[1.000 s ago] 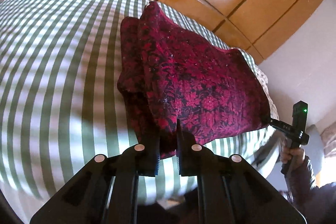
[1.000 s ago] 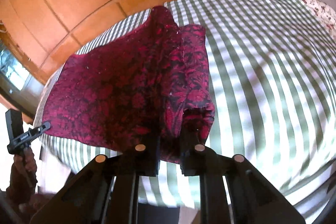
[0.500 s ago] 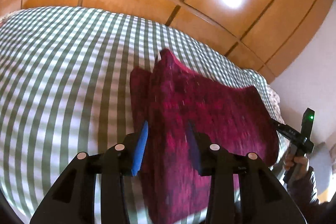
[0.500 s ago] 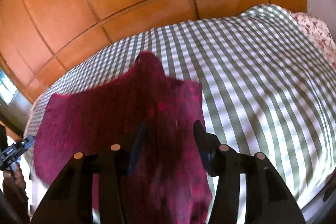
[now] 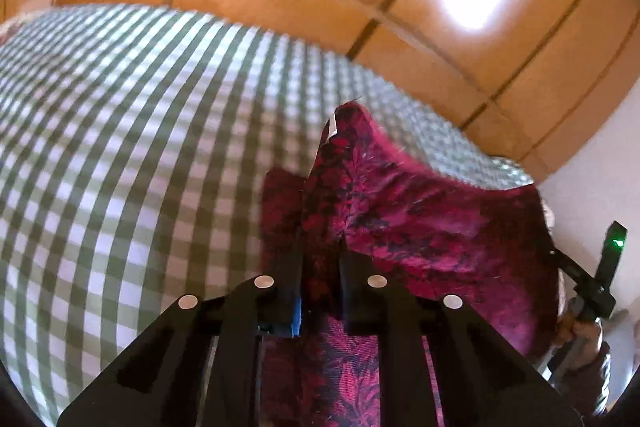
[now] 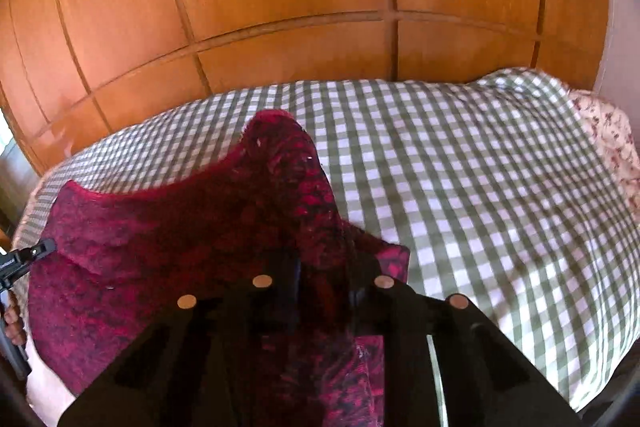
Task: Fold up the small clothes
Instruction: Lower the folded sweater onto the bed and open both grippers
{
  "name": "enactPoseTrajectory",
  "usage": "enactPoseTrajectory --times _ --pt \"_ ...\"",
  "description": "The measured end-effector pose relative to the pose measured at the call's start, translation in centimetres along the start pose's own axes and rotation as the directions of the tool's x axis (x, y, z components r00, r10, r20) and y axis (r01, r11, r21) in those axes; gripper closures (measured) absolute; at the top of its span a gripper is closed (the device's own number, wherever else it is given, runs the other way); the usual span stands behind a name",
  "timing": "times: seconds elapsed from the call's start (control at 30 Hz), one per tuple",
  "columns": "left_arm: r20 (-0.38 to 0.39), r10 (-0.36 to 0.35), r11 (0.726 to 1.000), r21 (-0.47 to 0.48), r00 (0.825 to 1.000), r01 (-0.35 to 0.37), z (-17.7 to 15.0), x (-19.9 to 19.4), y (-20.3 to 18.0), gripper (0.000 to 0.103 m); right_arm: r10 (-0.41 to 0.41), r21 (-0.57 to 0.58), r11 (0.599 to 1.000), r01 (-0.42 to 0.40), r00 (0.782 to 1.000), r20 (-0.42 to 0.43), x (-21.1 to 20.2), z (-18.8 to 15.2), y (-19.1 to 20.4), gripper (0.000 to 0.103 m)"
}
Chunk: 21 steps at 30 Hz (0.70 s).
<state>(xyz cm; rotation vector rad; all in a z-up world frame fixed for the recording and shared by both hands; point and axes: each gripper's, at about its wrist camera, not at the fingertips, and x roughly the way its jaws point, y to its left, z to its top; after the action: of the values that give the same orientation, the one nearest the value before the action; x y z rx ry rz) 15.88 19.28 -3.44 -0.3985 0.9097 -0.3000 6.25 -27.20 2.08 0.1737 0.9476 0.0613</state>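
Wooden panels [image 6: 280, 7] fill the wall behind the bed, and a green and white checked sheet [image 6: 480, 187] covers the bed. Past the far right end of the sheet you can see a flowery cloth [image 6: 612, 147].

Your red patterned cloth [image 5: 420, 227] hangs over the near part of the checked sheet, close to its edge. It is stretched out between your two grippers, so its long way runs from one gripper across to the other, along the near side of the sheet. Its top edge dips in the middle and rises to a peak at each gripper. More of the cloth hangs down below both grippers.

Your left gripper [image 5: 320, 259] has just closed its jaws, and the gap is now narrow. The red cloth is bunched between the fingers and they pinch it. A small white tag [image 5: 332, 127] sticks out at the peak of the cloth above them.

Your right gripper [image 6: 324, 279] has just closed its jaws too. Its gap is narrow, and a dark fold of the red cloth is pinched in it.

Each camera also shows your other hand [image 5: 576, 331] holding its gripper at the far end of the cloth.
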Motion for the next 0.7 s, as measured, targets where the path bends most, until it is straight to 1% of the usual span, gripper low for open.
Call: enactPoseTrajectory --times 0.03,0.07,0.1,0.13,0.17,0.2,0.27,0.33,0.37,0.4,0.43,0.47,0.53,0.57,0.6,0.63,0.67,0.7 --pt "-0.025 0.026 1.0 -0.002 0.999 -0.026 -0.2 1.1 0.4 0.089 -0.033 -0.009 0.999 0.033 0.998 -0.044 1.8 -0.6 0.2 0.088" --pt "-0.047 0.051 0.999 -0.004 0.998 -0.051 -0.5 2.1 0.6 0.086 -0.049 -0.009 0.999 0.049 0.996 -0.072 2.9 -0.9 0.1 0.087" --pt "-0.051 0.065 0.998 0.001 0.997 -0.065 -0.7 2.3 0.6 0.079 -0.067 -0.011 0.998 0.067 0.993 -0.093 3.8 -1.4 0.1 0.087" --pt "-0.029 0.09 0.996 0.011 0.996 -0.09 -0.7 1.9 0.3 0.067 -0.093 -0.026 0.995 0.091 0.992 -0.089 4.4 -2.0 0.2 0.087" --pt "-0.009 0.111 0.994 0.018 0.994 -0.111 -0.6 1.4 0.0 0.059 -0.107 -0.039 0.994 0.105 0.991 -0.077 4.4 -2.2 0.4 0.087" --pt "0.005 0.121 0.992 0.022 0.993 -0.121 -0.6 1.0 -0.3 0.054 -0.118 -0.048 0.992 0.115 0.991 -0.07 4.2 -2.2 0.5 0.087" --pt "0.043 0.144 0.989 0.02 0.989 -0.145 -0.1 -0.3 -0.6 0.054 -0.135 -0.065 0.989 0.131 0.989 -0.062 4.1 -2.3 0.7 0.086" --pt "0.117 0.165 0.985 0.028 0.979 -0.169 0.2 -1.9 -1.4 0.054 -0.141 -0.057 0.989 0.138 0.988 -0.062 4.2 -2.3 0.6 0.084" --pt "0.165 0.153 0.985 0.057 0.974 -0.164 0.0 -3.0 -2.3 0.054 -0.135 -0.043 0.99 0.132 0.989 -0.065 4.1 -2.2 0.4 0.082" --pt "0.186 0.136 0.985 0.081 0.973 -0.154 -0.1 -3.4 -2.8 0.054 -0.128 -0.03 0.992 0.126 0.99 -0.063 3.9 -2.0 0.5 0.078" --pt "0.204 0.114 0.983 0.12 0.972 -0.14 -0.5 -3.9 -3.8 0.054 -0.125 -0.01 0.992 0.125 0.991 -0.051 3.5 -1.9 0.5 0.072" --pt "0.212 0.101 0.978 0.156 0.972 -0.136 -0.9 -4.2 -4.6 0.054 -0.137 -0.003 0.991 0.137 0.99 -0.034 2.9 -1.7 0.8 0.065" --pt "0.209 0.093 0.963 0.23 0.973 -0.142 -1.6 -4.0 -6.2 0.054 -0.149 -0.007 0.989 0.149 0.989 0.025 1.0 -1.5 1.4 0.062" --pt "0.204 0.092 0.955 0.259 0.975 -0.144 -2.1 -3.6 -7.0 0.054 -0.132 -0.009 0.991 0.133 0.99 0.043 0.2 -1.5 1.7 0.062" --pt "0.197 0.092 0.951 0.272 0.976 -0.145 -2.3 -3.2 -7.5 0.054 -0.097 -0.01 0.995 0.097 0.994 0.057 -0.7 -1.5 2.2 0.062" --pt "0.186 0.09 0.951 0.276 0.978 -0.14 -2.5 -2.9 -7.7 0.054 -0.016 -0.014 1.0 0.017 0.998 0.063 -2.0 -1.7 2.9 0.061" --pt "0.167 0.087 0.955 0.268 0.982 -0.13 -2.8 -2.4 -7.7 0.054 0.059 -0.027 0.998 -0.058 0.996 0.061 -2.9 -2.0 3.8 0.06" --pt "0.153 0.084 0.959 0.257 0.985 -0.122 -3.1 -2.2 -7.7 0.054 0.11 -0.045 0.993 -0.108 0.992 0.055 -3.5 -2.3 4.5 0.059"
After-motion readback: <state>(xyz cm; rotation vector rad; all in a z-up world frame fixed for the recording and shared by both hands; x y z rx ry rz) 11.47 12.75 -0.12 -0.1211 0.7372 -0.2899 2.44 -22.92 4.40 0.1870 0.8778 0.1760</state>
